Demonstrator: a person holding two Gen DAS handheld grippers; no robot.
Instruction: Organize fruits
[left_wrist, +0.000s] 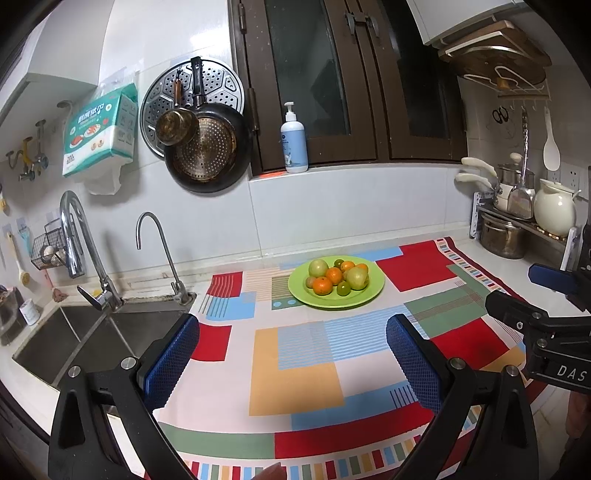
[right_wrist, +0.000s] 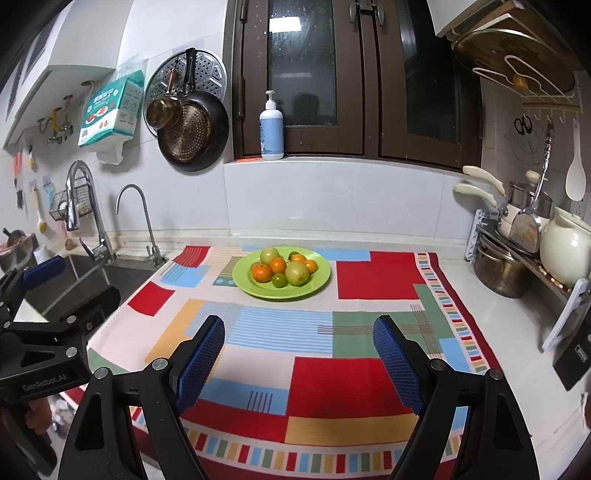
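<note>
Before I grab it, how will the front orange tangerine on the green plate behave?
The front orange tangerine looks round, so it may roll. It touches neighbouring fruit on the green plate, so lifting could shift them. Probably soft; squeeze gently.

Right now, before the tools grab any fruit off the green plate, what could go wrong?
1. The fruits are heaped touching on the green plate; lifting one might send a neighbor rolling onto the cloth.
2. The sink lies just beside the cloth's left edge, so a runaway fruit could drop in.
3. Both tools, left and right, are open and close together; reaching at once might bump them.
</note>
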